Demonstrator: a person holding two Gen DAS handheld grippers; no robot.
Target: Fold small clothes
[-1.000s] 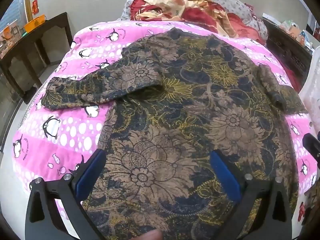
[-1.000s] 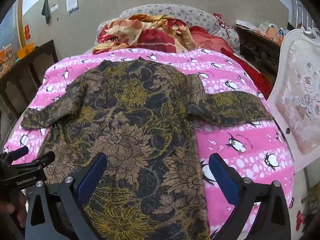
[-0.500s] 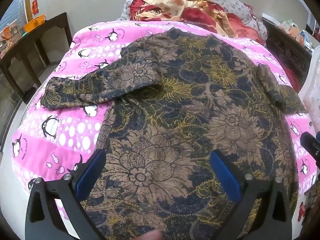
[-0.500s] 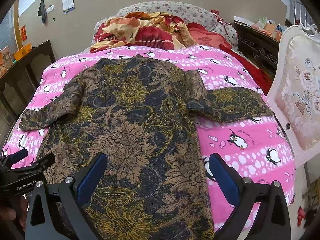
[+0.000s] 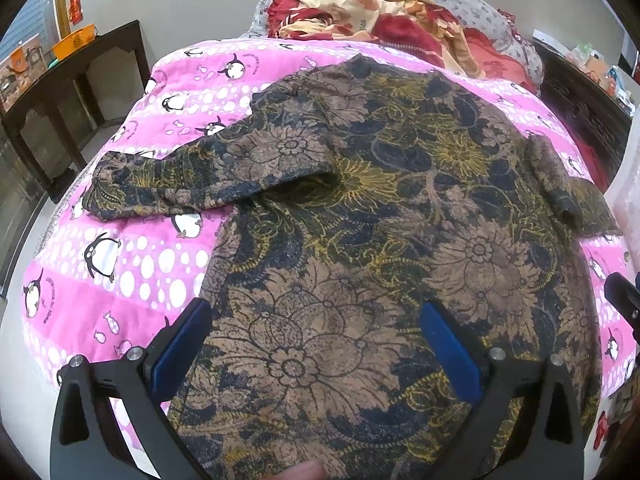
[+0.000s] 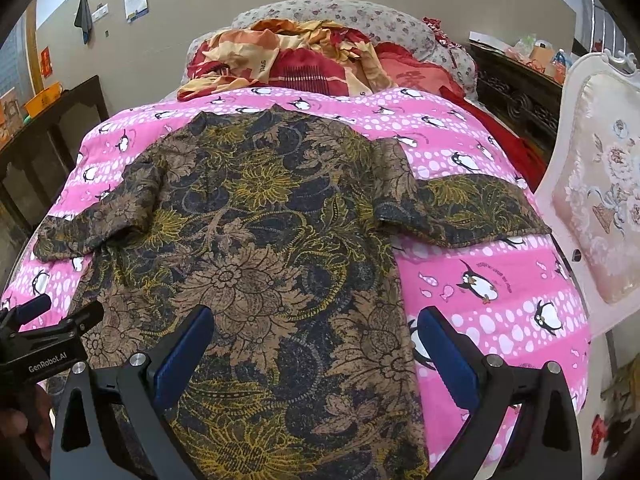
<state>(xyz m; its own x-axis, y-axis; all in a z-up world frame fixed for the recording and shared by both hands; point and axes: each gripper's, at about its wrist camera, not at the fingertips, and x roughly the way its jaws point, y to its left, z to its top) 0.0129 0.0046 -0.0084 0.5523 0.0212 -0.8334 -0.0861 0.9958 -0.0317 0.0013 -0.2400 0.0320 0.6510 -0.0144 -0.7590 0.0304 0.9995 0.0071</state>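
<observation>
A brown, navy and yellow floral shirt (image 5: 380,220) lies spread flat on the pink penguin bedspread (image 5: 132,264), collar at the far end, both short sleeves out to the sides. It also shows in the right wrist view (image 6: 260,248). My left gripper (image 5: 316,340) is open and empty above the shirt's lower left part. My right gripper (image 6: 316,340) is open and empty above the shirt's lower right edge. The left gripper shows at the left edge of the right wrist view (image 6: 44,336).
A heap of red and orange bedding (image 6: 296,60) and a floral pillow (image 6: 360,20) lie at the bed's head. A dark wooden table (image 5: 68,92) stands left of the bed. A white upholstered chair (image 6: 600,200) and a dark cabinet (image 6: 516,100) stand on the right.
Both grippers have edged slightly forward over the shirt and stay open. The shirt has not moved.
</observation>
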